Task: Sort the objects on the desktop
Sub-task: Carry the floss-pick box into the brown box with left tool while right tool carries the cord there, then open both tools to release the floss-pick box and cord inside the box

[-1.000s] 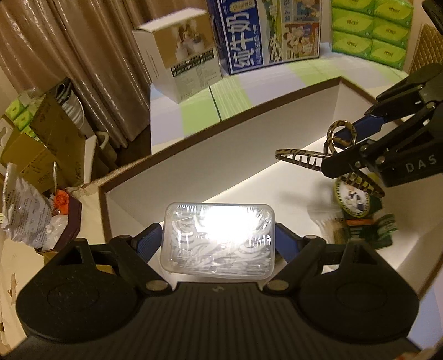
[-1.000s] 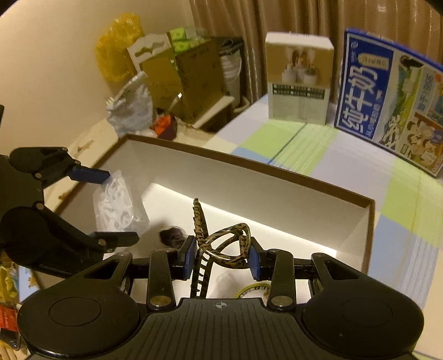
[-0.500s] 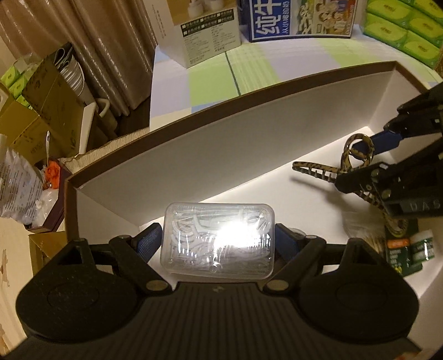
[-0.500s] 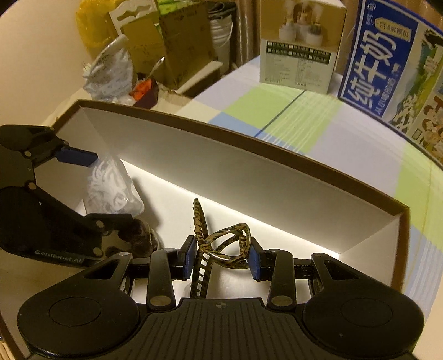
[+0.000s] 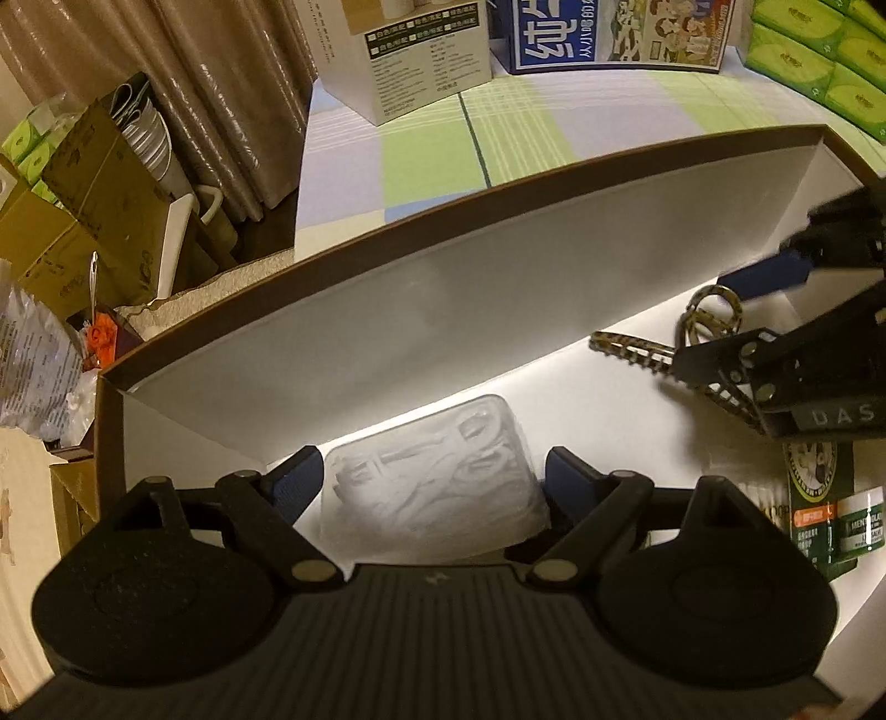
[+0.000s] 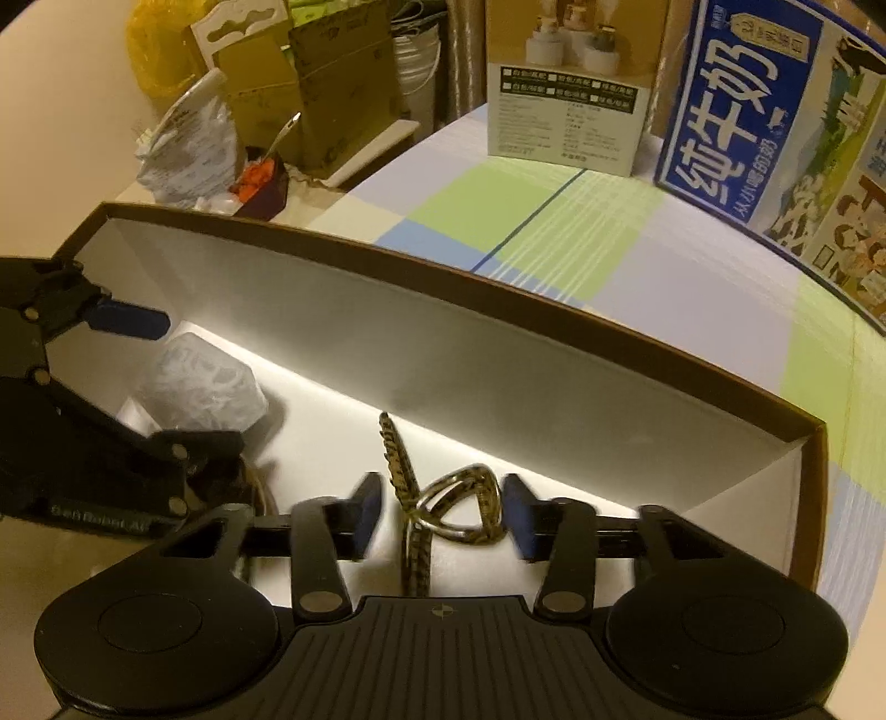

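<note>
A clear plastic box of white floss picks [image 5: 437,476] lies on the floor of the white, brown-rimmed box [image 5: 443,288], between the fingers of my left gripper [image 5: 434,479], which stands open with gaps on both sides. It also shows in the right wrist view [image 6: 199,382]. A leopard-print hair clip [image 6: 443,498] lies on the box floor between the fingers of my right gripper [image 6: 443,512], which is open. The clip also shows in the left wrist view [image 5: 703,332].
A green ointment package and small jar [image 5: 830,509] lie in the box at the right. A dark hair tie [image 6: 232,487] lies under my left gripper. Behind the box stand a white carton [image 6: 565,88], a blue milk carton [image 6: 775,116] and green tissue packs [image 5: 819,50].
Both grippers have lowered into the box and opened. The floss box and the hair clip have been let go and lie on the box floor.
</note>
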Motion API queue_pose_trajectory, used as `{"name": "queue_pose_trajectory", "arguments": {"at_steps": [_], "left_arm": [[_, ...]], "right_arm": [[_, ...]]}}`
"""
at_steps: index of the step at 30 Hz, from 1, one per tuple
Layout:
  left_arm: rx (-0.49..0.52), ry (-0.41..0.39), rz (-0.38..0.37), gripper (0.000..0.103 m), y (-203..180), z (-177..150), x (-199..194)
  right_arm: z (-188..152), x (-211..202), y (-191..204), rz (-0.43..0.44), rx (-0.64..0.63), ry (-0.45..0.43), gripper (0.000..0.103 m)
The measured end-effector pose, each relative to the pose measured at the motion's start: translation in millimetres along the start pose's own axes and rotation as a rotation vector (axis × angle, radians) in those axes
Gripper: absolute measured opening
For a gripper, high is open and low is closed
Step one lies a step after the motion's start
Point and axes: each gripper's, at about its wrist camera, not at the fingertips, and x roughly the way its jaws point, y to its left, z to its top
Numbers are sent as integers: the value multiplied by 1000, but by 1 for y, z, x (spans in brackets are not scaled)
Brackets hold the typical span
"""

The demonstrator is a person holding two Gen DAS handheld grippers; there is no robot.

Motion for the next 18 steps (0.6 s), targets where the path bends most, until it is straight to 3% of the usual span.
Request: {"name": "queue_pose_trajectory", "arguments": {"at_steps": [1,8,18], "left_arm": [[-2,1,-4,85,0,-1,0],[-17,4,2,88,-1,-1,1],[-31,5,3,92,-1,-2,-2]], "right_arm": [[0,-1,1,-1,-10,-4,69],[-7,-6,4,1,-53,9,84],[-13,-15,13,-2,-92,-3,93]]}}
